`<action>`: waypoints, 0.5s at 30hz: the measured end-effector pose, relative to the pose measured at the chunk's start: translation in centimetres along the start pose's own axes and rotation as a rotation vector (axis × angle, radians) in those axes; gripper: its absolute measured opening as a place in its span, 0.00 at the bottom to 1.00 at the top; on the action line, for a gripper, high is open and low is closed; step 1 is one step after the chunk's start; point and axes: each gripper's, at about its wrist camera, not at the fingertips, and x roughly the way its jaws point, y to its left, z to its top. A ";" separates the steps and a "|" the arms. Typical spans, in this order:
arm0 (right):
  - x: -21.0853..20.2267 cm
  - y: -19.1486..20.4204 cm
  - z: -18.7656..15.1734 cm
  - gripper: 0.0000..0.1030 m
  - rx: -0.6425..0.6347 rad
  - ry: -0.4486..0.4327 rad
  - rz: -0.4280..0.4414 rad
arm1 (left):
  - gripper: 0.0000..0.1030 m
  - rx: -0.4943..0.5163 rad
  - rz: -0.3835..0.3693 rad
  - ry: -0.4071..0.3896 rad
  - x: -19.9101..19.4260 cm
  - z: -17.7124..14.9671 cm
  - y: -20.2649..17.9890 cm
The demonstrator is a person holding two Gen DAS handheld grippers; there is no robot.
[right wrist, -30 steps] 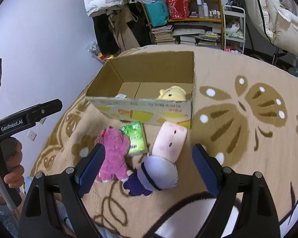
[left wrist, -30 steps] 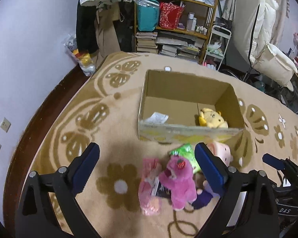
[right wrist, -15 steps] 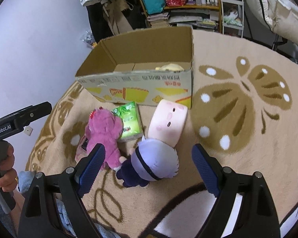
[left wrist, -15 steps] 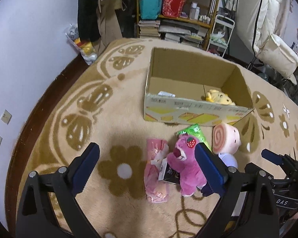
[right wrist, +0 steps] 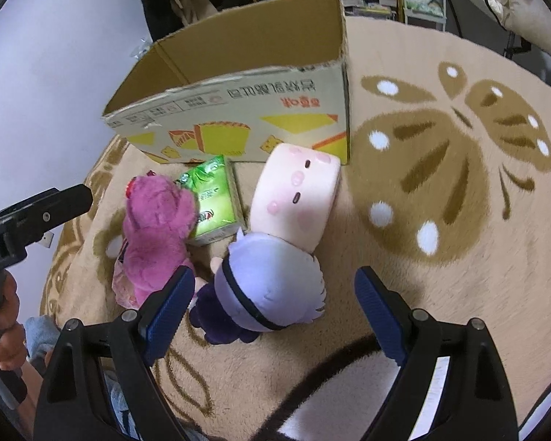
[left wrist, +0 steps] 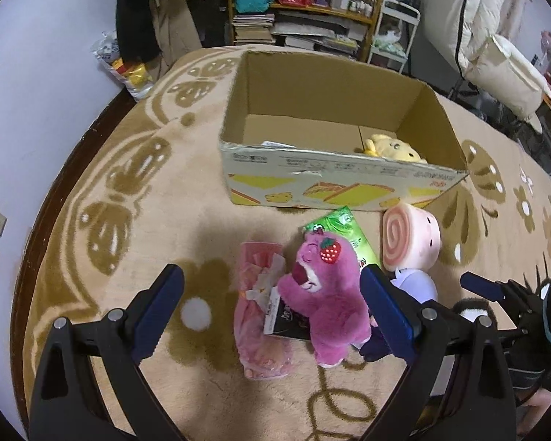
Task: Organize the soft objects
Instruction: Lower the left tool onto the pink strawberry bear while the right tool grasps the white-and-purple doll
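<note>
An open cardboard box (left wrist: 297, 163) (right wrist: 238, 110) stands on the rug with a yellow plush (left wrist: 393, 147) inside. In front of it lie a magenta bear plush (left wrist: 327, 290) (right wrist: 158, 228), a pink packet (left wrist: 259, 312), a green tissue pack (left wrist: 343, 228) (right wrist: 211, 198), a pink roll-shaped plush (left wrist: 411, 237) (right wrist: 294, 194) and a lavender-haired doll (right wrist: 272, 290) (left wrist: 415, 283). My left gripper (left wrist: 272, 308) is open, low over the pink packet and the bear. My right gripper (right wrist: 275, 305) is open, with the doll between its fingers.
A patterned beige rug (right wrist: 440, 169) covers the floor. Shelves with books and bags (left wrist: 301, 11) stand behind the box, a white padded chair (left wrist: 503, 70) at the right, a snack bag (left wrist: 125, 66) by the left wall.
Both grippers have moved down and forward toward the toys. The box and plush pile look larger and closer. The right gripper now straddles the lavender doll.
</note>
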 end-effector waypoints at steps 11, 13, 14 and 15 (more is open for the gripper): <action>2.0 0.2 0.4 0.90 -0.015 0.049 -0.005 | 0.93 0.061 -0.010 0.043 2.3 0.4 -2.3; 2.4 0.2 0.4 0.90 -0.013 0.060 -0.003 | 0.93 0.071 -0.010 0.050 2.7 0.5 -2.6; 2.6 0.2 0.4 0.90 -0.013 0.067 -0.003 | 0.93 0.078 -0.010 0.057 3.0 0.5 -2.9; 2.8 0.1 0.5 0.90 -0.013 0.072 -0.003 | 0.93 0.084 -0.010 0.062 3.3 0.5 -3.0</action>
